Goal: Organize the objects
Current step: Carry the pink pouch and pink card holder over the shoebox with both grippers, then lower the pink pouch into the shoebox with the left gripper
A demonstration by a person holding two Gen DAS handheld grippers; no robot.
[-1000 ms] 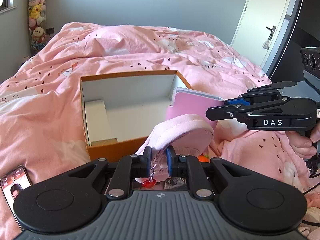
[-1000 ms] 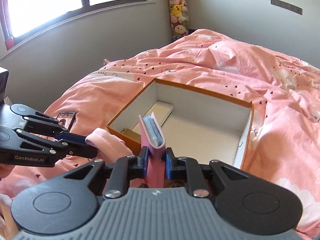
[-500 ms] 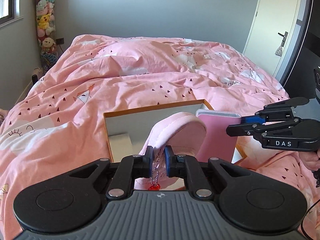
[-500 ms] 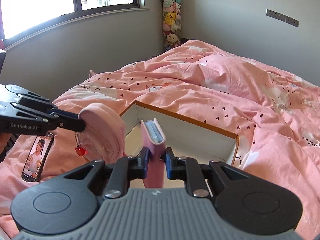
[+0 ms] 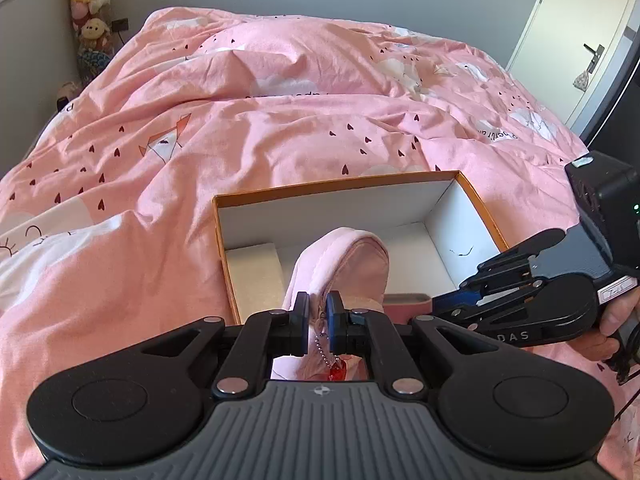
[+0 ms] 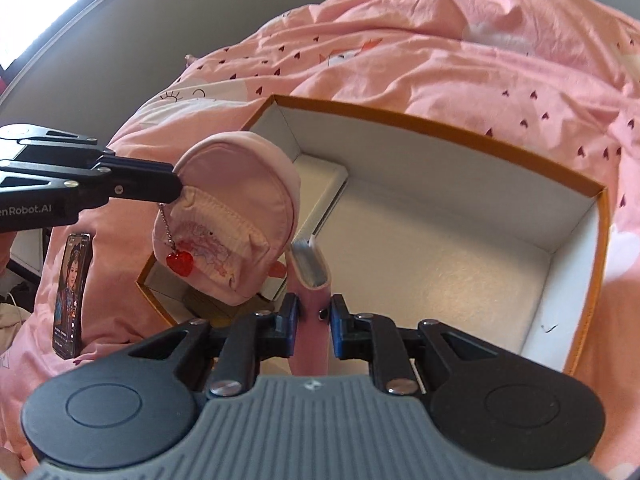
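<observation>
While both grippers grip, pouch and booklet hang over box.

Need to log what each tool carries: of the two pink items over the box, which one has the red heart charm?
The rounded pink pouch in the left tool; the red heart charm dangles from it. The flat pink card holder in the right tool has none.

We angle both grippers downward, left gripper and right gripper each clamped tight, a hand gripping the right one.
</observation>
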